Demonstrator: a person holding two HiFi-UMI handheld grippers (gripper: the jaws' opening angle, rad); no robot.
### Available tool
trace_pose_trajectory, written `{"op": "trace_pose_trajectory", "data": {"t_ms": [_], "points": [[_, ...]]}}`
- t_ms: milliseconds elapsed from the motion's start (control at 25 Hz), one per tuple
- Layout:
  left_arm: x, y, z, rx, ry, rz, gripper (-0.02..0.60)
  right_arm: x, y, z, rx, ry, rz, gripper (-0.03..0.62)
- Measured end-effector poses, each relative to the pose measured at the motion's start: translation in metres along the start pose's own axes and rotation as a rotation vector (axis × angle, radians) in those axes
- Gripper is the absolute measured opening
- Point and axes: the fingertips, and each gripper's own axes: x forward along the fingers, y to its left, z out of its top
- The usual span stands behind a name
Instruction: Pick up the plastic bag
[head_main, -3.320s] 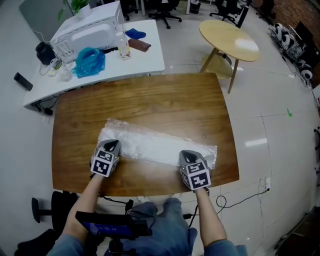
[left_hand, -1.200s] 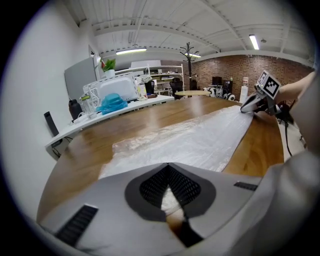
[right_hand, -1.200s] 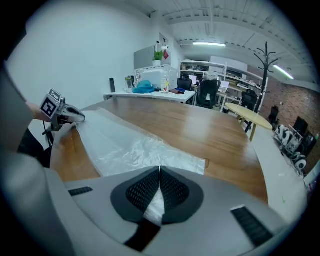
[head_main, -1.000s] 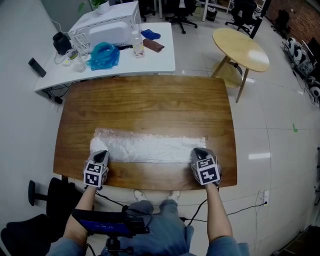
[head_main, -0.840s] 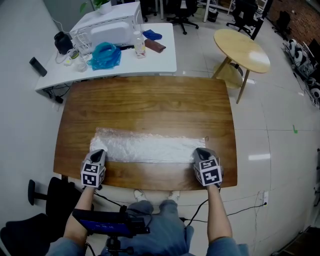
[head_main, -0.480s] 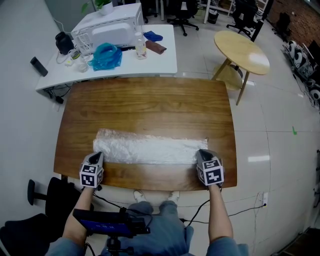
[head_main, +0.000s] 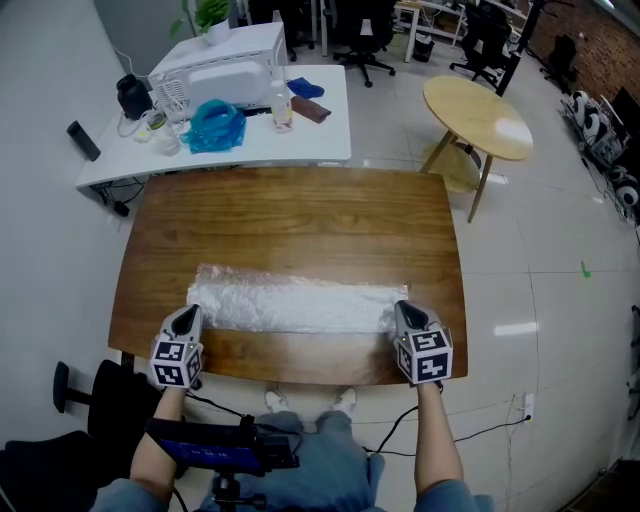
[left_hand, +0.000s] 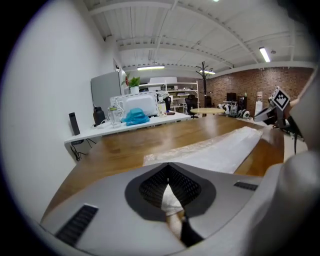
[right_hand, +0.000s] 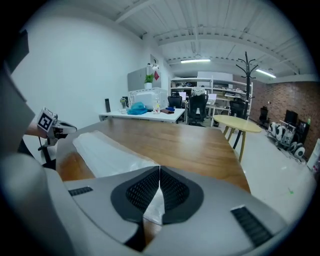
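A long clear plastic bag (head_main: 295, 303) lies stretched across the near part of the brown wooden table (head_main: 300, 215). My left gripper (head_main: 188, 316) is shut on the bag's left end, and my right gripper (head_main: 399, 311) is shut on its right end. In the left gripper view the jaws (left_hand: 168, 182) pinch a white fold of the bag (left_hand: 220, 150), which runs off toward the other gripper (left_hand: 276, 101). The right gripper view shows its jaws (right_hand: 159, 172) closed on a bag (right_hand: 107, 150) corner. I cannot tell whether the bag's middle touches the table.
Behind the wooden table stands a white table (head_main: 300, 130) with a white appliance (head_main: 225, 60), a blue bag (head_main: 215, 123) and a bottle (head_main: 283, 105). A round yellow side table (head_main: 475, 105) stands at the back right. The table's near edge (head_main: 300, 378) is just below the grippers.
Both grippers have drawn back a little toward the table's near edge, still holding the bag's ends. The bag looks narrower and more taut than a second ago.
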Motion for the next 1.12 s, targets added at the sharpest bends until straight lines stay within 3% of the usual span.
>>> {"op": "trace_pose_trajectory", "data": {"t_ms": [360,880,1120], "points": [[-0.014,-0.061,0.065,-0.034,-0.167,-0.07,0.023,-0.005,0.042,0.039,-0.004,-0.131,0.151,0.002],[-0.08,-0.16,0.21,0.004,-0.519,-0.259,0.021,-0.072,0.103,0.151,-0.113,-0.482,0.382,0.002],[-0.108,-0.178,0.242,0.051,-0.603,-0.354,0.021,-0.109,0.141,0.189,-0.138,-0.571,0.41,0.002]]}}
